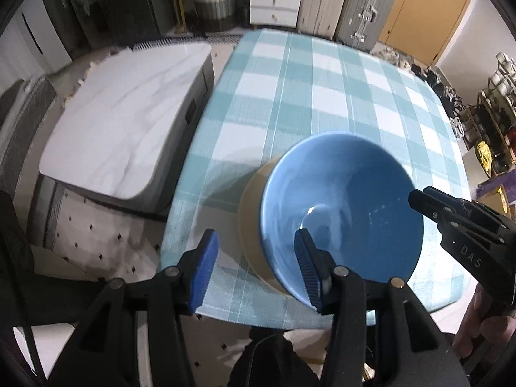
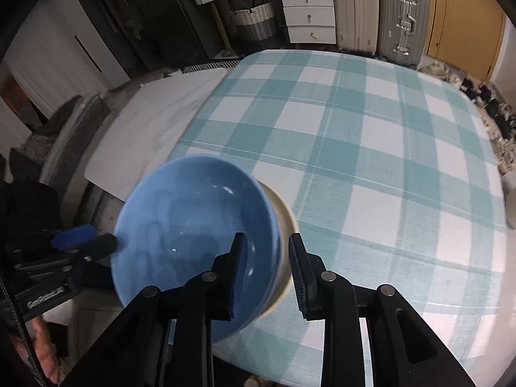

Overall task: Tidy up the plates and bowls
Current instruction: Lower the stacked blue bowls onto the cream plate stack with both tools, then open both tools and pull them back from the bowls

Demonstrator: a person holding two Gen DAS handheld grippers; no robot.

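Bowls first, from the left wrist view: a blue bowl (image 1: pixel 342 206) sits nested in a tan bowl (image 1: pixel 254 225) on the checked tablecloth (image 1: pixel 322 80), near the table's front edge. The left gripper (image 1: pixel 256 269) stands with its jaws apart and nothing pressed between the blue pads. Its right finger (image 1: pixel 309 267) shows in front of the blue bowl's near rim, its left finger (image 1: pixel 203 271) lies clear of both bowls over the cloth, so the stack's near left side falls in the gap. At the right edge the right gripper (image 1: pixel 416 198) points its dark tip at the blue bowl's far right rim; whether it touches cannot be told here.

Right wrist view: the same blue bowl (image 2: pixel 193 225) lies low and left, the tan bowl (image 2: pixel 283 222) showing as a pale rim on its right. The right gripper (image 2: pixel 267 274) has its jaws narrowly apart, straddling the stack's right rim, one pad over the blue interior and the other outside the tan rim, neither seen pressing. The left gripper (image 2: pixel 114 243) shows at the bowl's left edge.
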